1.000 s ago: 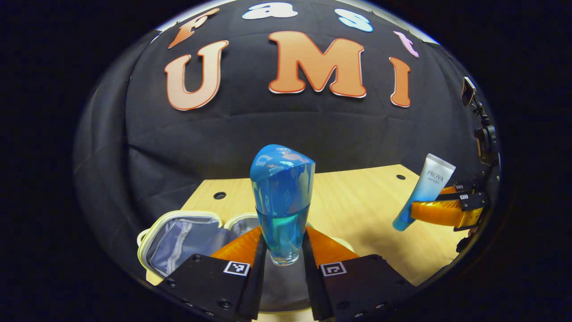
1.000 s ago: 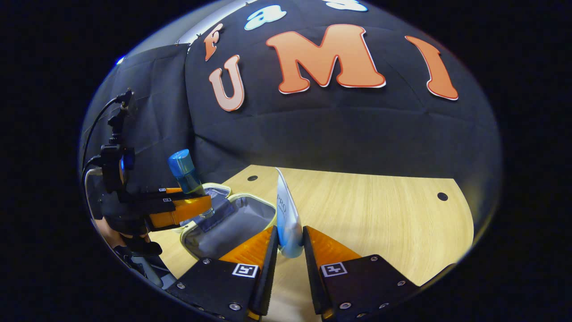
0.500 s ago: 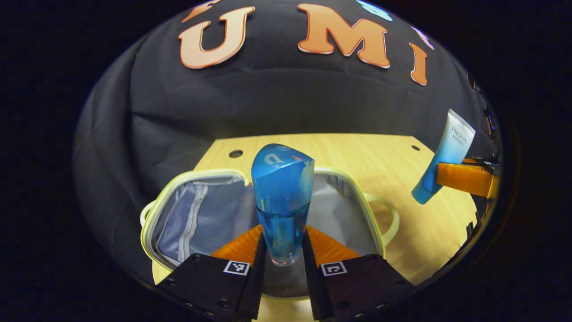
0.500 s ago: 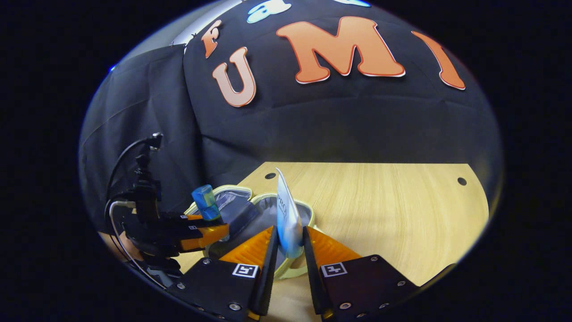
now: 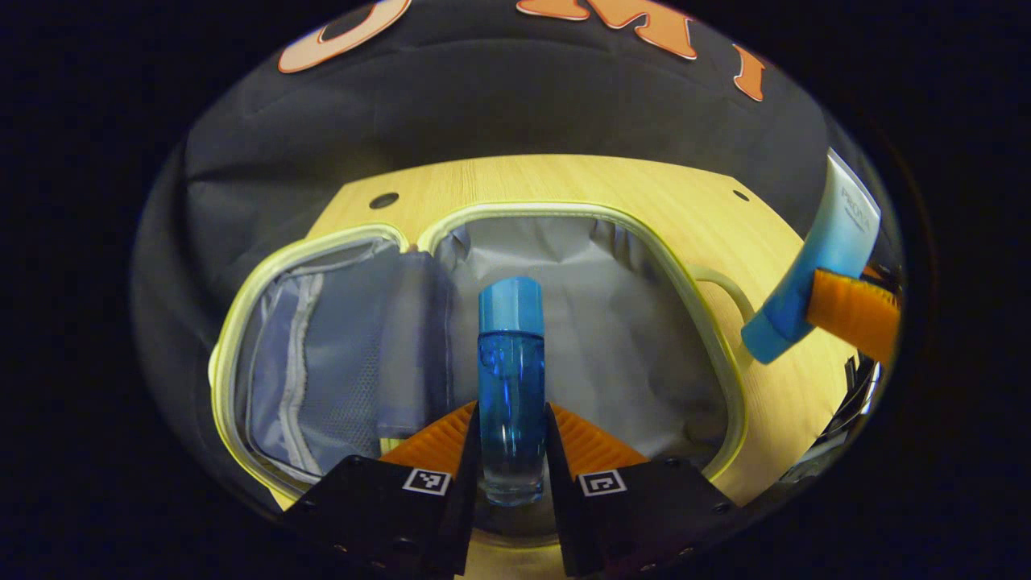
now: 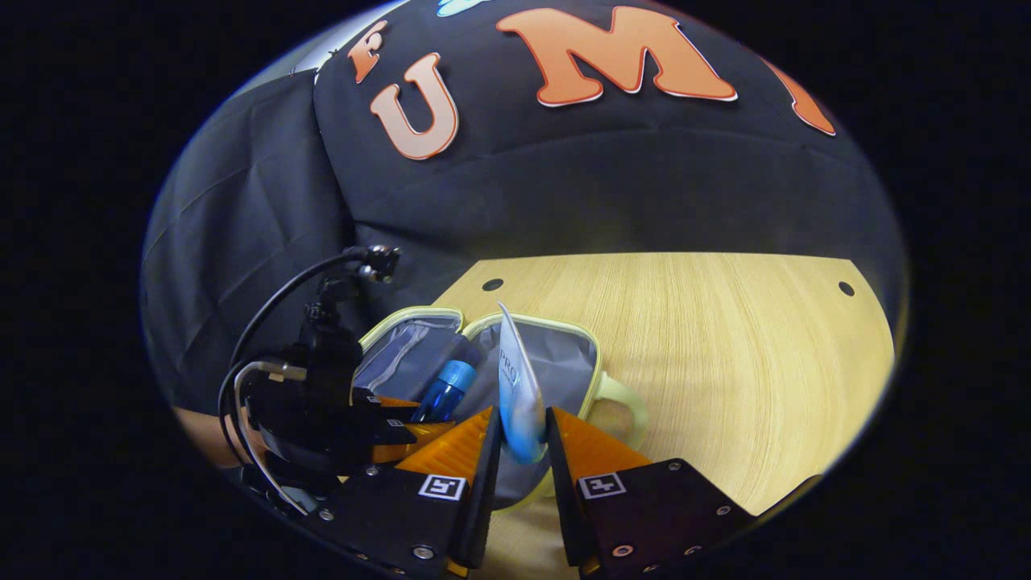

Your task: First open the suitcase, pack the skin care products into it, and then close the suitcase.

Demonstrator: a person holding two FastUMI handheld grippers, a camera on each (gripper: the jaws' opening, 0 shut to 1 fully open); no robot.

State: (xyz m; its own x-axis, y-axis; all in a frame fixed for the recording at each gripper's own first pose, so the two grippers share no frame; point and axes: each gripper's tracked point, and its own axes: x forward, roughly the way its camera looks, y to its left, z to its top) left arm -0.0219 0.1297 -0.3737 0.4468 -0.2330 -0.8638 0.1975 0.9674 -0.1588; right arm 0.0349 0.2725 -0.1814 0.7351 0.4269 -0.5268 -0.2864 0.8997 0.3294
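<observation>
The small suitcase [image 5: 717, 346] lies open on the wooden table, its pale green rim around a grey lining [image 5: 612, 322]; the lid half with a mesh pocket [image 5: 322, 354] is on the left. My left gripper [image 5: 512, 451] is shut on a blue glass bottle [image 5: 511, 379], tipped forward and down over the right half. The bottle [image 6: 445, 389] and left gripper [image 6: 385, 419] also appear in the right gripper view, low over the suitcase [image 6: 592, 354]. My right gripper [image 6: 519, 451] is shut on a white and blue tube [image 6: 517, 387], held upright beside the suitcase; the tube [image 5: 813, 274] hangs at the right edge.
The wooden table [image 6: 725, 346] stretches to the right of the suitcase, with small round holes [image 6: 846, 287] near its far corners. The suitcase's looped handle [image 6: 628, 403] sticks out toward the right gripper. Black cloth walls stand behind the table. A cable [image 6: 282, 298] arcs above the left gripper.
My left gripper has tilted down and lowered the blue bottle toward the suitcase's right half. The right gripper with the tube has drifted closer to the suitcase.
</observation>
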